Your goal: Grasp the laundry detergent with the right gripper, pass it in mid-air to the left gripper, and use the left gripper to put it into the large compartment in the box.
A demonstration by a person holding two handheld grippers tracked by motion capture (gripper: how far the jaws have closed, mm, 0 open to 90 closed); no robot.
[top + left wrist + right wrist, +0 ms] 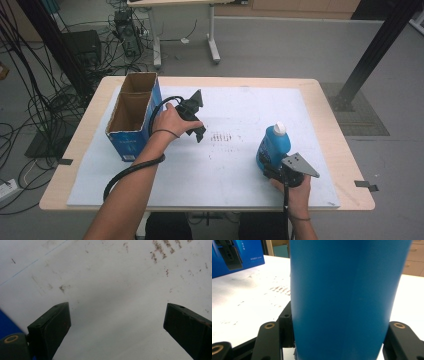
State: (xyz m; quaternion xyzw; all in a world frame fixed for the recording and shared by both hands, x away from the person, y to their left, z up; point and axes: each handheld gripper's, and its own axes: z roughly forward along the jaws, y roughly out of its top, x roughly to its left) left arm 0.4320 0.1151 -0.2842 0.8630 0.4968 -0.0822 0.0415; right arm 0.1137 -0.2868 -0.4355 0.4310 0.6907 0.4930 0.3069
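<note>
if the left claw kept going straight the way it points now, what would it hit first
Most likely the stained white table sheet: the open left claw looks down onto bare sheet, with nothing between its jaws. How far off the sheet lies is unclear.

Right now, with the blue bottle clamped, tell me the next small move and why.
Probably lift the blue plastic bottle with the white cap a little off the white board and carry it toward the open blue cardboard box. The right tongs are shut on its body, it stands upright on the board, and the box is open on top. The left tongs hang open beside the box.
</note>
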